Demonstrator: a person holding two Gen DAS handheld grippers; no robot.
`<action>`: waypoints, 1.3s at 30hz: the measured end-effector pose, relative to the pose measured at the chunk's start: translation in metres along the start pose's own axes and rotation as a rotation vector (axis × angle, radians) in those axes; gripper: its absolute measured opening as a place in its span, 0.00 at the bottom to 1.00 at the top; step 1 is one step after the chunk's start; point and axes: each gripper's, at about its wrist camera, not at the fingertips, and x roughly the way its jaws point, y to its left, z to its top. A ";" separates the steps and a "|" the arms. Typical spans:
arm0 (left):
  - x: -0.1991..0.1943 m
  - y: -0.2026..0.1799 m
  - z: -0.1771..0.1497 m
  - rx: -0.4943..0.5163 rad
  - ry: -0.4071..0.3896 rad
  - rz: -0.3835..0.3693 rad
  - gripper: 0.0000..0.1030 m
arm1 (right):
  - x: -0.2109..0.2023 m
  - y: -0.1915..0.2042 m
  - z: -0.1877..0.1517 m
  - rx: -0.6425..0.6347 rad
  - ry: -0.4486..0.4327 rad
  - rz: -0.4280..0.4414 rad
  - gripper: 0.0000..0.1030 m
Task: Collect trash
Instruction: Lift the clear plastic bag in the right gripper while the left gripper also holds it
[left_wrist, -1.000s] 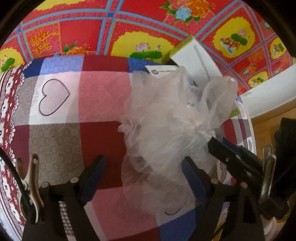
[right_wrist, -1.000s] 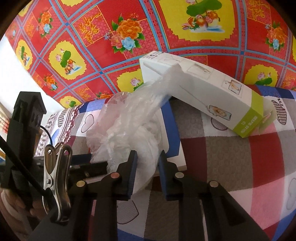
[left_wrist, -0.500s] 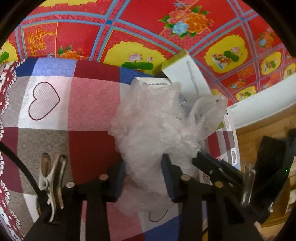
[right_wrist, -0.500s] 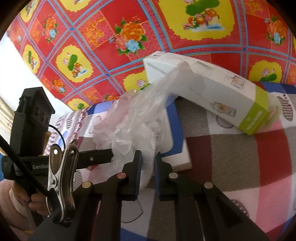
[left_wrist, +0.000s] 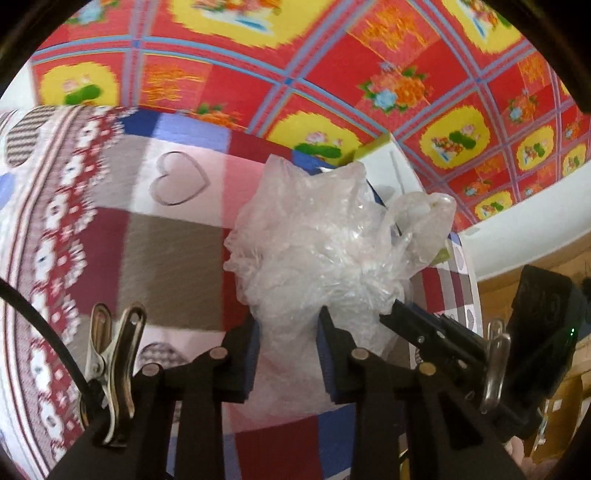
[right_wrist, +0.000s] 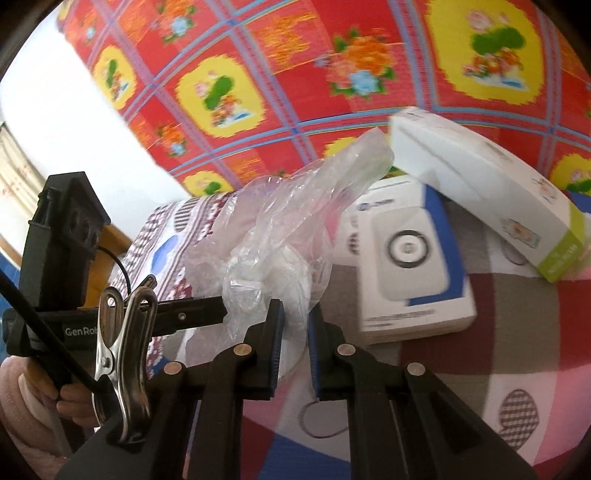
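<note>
Both grippers are on the same crumpled clear plastic bag (left_wrist: 325, 251), which bulges up above the checked heart-print blanket (left_wrist: 173, 251). The left gripper (left_wrist: 288, 350) has the bag's lower bunch between its blue pads, and its jaws are closing in on the plastic, already narrow. In the right wrist view, the right gripper (right_wrist: 295, 343) is pinched almost fully together, a thin fold of the same bag caught between its pads. The left tool's black finger reaches in from the left of that view and meets the bag from the side, with a hand (right_wrist: 55, 398) in a pink sleeve gripping its handle low in the corner. Just beyond the bag a white and blue box (right_wrist: 410, 258) lies flat on the blanket, and a long white box with a green end (right_wrist: 487, 184) rests tilted, overlapping its far edge. A red floral cloth (right_wrist: 295, 74) fills the background, blurred.
</note>
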 end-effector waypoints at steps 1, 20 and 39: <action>-0.004 0.003 -0.002 -0.008 -0.004 0.004 0.28 | 0.001 0.006 0.000 -0.011 0.003 0.005 0.14; -0.107 0.084 -0.052 -0.090 -0.112 0.050 0.28 | 0.022 0.135 -0.023 -0.132 0.023 0.053 0.14; -0.225 0.188 -0.123 -0.131 -0.206 0.119 0.28 | 0.050 0.286 -0.076 -0.216 0.007 0.114 0.14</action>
